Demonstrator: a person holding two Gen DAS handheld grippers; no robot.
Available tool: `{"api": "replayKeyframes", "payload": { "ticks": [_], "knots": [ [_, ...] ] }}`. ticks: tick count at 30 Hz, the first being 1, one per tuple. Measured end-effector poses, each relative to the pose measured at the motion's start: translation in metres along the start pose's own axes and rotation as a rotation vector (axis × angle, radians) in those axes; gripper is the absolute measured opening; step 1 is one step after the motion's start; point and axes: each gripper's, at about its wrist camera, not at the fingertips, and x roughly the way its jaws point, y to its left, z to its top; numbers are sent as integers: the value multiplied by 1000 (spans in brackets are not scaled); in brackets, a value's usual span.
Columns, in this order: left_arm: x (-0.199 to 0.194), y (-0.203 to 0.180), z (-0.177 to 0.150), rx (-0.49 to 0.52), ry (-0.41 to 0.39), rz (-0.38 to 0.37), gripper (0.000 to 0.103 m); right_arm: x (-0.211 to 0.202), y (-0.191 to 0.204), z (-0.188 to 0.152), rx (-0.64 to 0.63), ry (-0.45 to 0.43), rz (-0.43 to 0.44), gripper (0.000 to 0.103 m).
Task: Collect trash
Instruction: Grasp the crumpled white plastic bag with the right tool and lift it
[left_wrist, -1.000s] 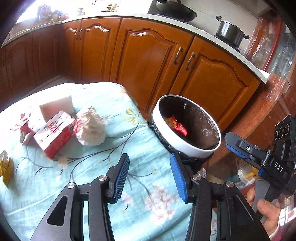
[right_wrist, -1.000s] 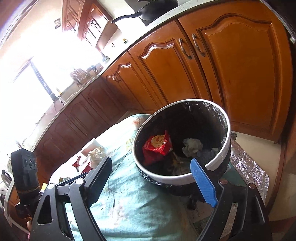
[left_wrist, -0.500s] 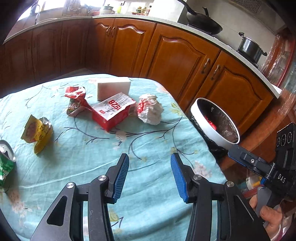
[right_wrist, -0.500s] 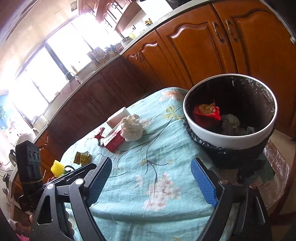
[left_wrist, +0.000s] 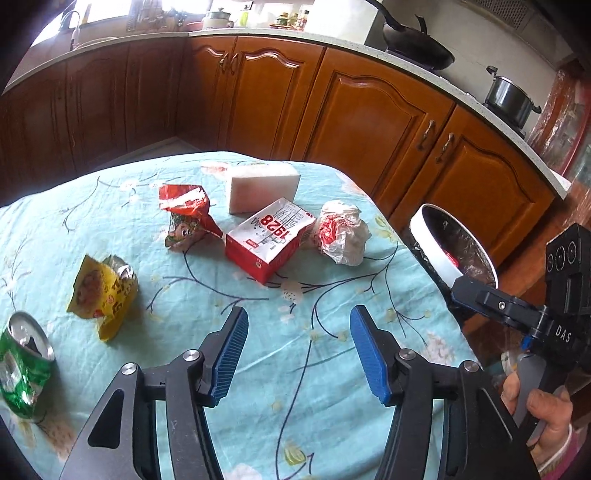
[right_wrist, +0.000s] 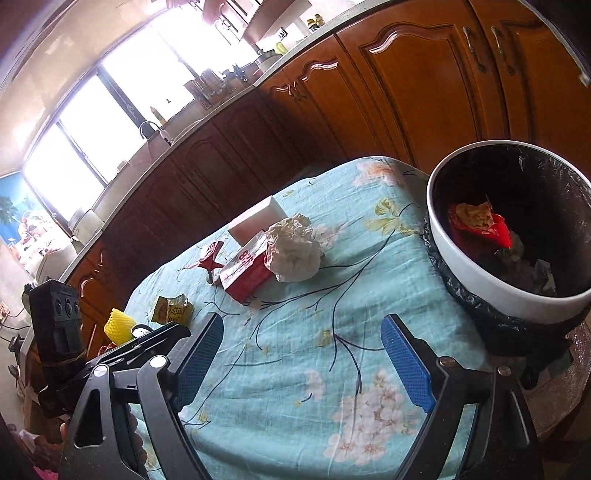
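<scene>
Trash lies on the teal flowered tablecloth (left_wrist: 314, 369): a crumpled white wrapper (left_wrist: 341, 232) (right_wrist: 293, 249), a red and white carton (left_wrist: 271, 238) (right_wrist: 245, 271), a red snack bag (left_wrist: 186, 214), a yellow snack bag (left_wrist: 103, 291) (right_wrist: 171, 308) and a crushed green can (left_wrist: 22, 362). A white bin with a black liner (left_wrist: 448, 247) (right_wrist: 480, 266) stands off the table's right edge and holds a red wrapper (right_wrist: 480, 221). My left gripper (left_wrist: 297, 350) is open and empty above the cloth. My right gripper (right_wrist: 301, 362) is open and empty, left of the bin.
A white block (left_wrist: 260, 184) (right_wrist: 255, 221) lies behind the carton. A yellow foam net (right_wrist: 118, 325) sits at the table's far left. Wooden cabinets (left_wrist: 369, 122) run behind the table, with a wok (left_wrist: 417, 46) and a pot (left_wrist: 508, 96) on the counter.
Both grippers have pulled back from the bin toward the table. The left view has swung left, bringing the yellow bag and green can into view. Both stay open.
</scene>
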Motion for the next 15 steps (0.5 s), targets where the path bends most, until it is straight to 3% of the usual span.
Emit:
{"api": "replayKeyframes", "payload": {
  "ticks": [7, 9, 13, 15],
  "knots": [
    [30, 0, 39, 143, 25, 13, 66, 29, 1, 30, 9, 24, 21, 87],
    [44, -1, 47, 185, 45, 20, 69, 38, -1, 38, 13, 29, 25, 84],
    [70, -4, 59, 253, 86, 24, 71, 64, -1, 53, 14, 52, 30, 68],
    [82, -5, 63, 279, 101, 60, 72, 78, -3, 57, 23, 76, 34, 67]
  ]
}}
